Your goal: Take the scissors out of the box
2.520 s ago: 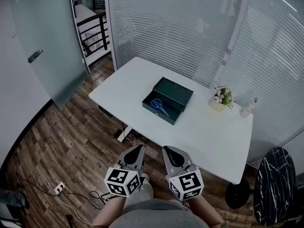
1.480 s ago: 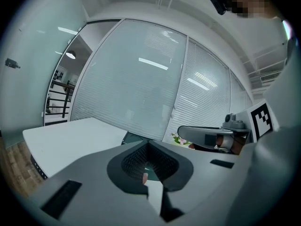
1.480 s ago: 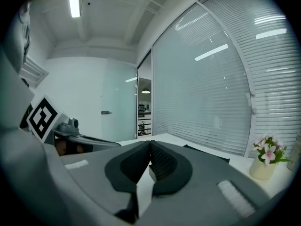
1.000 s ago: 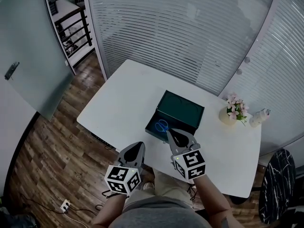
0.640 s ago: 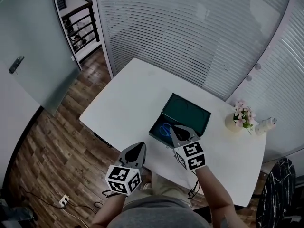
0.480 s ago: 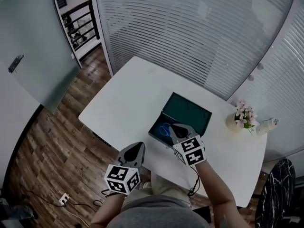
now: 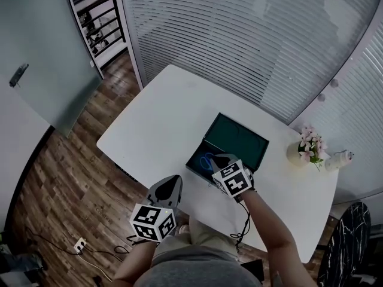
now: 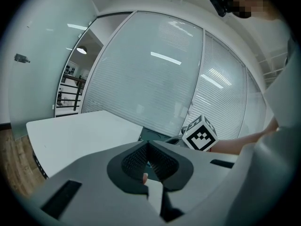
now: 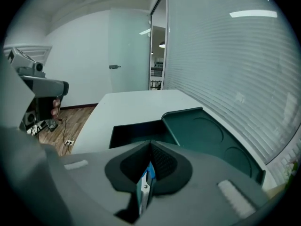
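Observation:
The dark green box (image 7: 238, 137) lies open on the white table (image 7: 161, 112), its lid tipped back. Blue-handled scissors (image 7: 206, 160) rest in the box's near left part. My right gripper (image 7: 220, 159) hangs just over them at the box's front edge, jaws shut and empty. In the right gripper view the shut jaws (image 9: 150, 146) point into the box (image 9: 136, 128), and the scissors (image 9: 145, 181) show through the slot below the tips. My left gripper (image 7: 173, 180) is shut and empty, off the table's near edge. The left gripper view shows its closed tips (image 8: 148, 145).
A small pot of pink flowers (image 7: 306, 148) and a white bottle (image 7: 337, 159) stand at the table's right end. A black marbled round table (image 7: 350, 244) is at the lower right. Glass walls with blinds stand behind. Cables and a socket strip (image 7: 78, 244) lie on the wood floor.
My right gripper has gone forward and down from the table's near edge to the box's front, above the scissors. The left gripper has hardly shifted.

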`<state>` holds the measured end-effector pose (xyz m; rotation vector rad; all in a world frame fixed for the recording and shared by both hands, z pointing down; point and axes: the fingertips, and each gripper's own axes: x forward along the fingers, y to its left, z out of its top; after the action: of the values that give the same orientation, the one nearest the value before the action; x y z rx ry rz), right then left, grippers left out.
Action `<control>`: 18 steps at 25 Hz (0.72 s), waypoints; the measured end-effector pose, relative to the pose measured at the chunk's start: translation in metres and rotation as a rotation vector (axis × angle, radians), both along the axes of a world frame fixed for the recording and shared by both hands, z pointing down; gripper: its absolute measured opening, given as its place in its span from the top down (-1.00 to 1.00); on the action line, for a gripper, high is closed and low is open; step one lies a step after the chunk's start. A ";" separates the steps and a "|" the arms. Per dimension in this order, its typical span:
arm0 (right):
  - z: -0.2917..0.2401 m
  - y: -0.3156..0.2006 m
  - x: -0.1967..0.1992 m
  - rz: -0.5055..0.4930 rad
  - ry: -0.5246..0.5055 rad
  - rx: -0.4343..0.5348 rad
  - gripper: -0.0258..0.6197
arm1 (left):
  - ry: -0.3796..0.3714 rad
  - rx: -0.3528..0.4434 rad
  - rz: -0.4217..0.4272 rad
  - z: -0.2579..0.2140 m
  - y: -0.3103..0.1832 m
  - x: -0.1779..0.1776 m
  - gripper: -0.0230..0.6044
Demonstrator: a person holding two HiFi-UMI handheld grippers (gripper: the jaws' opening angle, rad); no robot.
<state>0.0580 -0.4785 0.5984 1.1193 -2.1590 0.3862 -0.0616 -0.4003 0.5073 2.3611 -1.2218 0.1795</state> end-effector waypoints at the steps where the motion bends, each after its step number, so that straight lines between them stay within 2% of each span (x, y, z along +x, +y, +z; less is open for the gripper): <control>1: 0.006 -0.002 0.000 -0.006 0.009 -0.014 0.89 | -0.001 -0.001 0.000 0.000 -0.001 0.001 0.91; 3: 0.018 -0.004 -0.001 -0.023 0.017 -0.056 0.89 | -0.006 -0.006 0.002 0.002 -0.001 0.003 0.91; 4: 0.025 -0.003 -0.002 -0.038 0.015 -0.088 0.82 | -0.008 -0.008 0.003 0.003 -0.001 0.004 0.91; 5: 0.031 -0.001 -0.004 -0.056 0.013 -0.123 0.59 | -0.010 -0.010 0.002 0.004 -0.001 0.005 0.91; 6: 0.038 0.000 -0.006 -0.072 0.014 -0.150 0.56 | -0.011 -0.012 0.001 0.005 -0.001 0.006 0.91; 13: 0.063 -0.009 -0.005 -0.076 0.083 -0.197 0.53 | -0.014 -0.015 -0.011 0.006 -0.004 0.006 0.91; 18: 0.068 -0.011 -0.010 -0.097 0.093 -0.192 0.54 | -0.014 -0.021 -0.023 0.008 -0.006 0.002 0.91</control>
<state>0.0476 -0.4890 0.6660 0.9056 -2.0382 0.4767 -0.0592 -0.4060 0.5149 2.3302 -1.2469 0.2002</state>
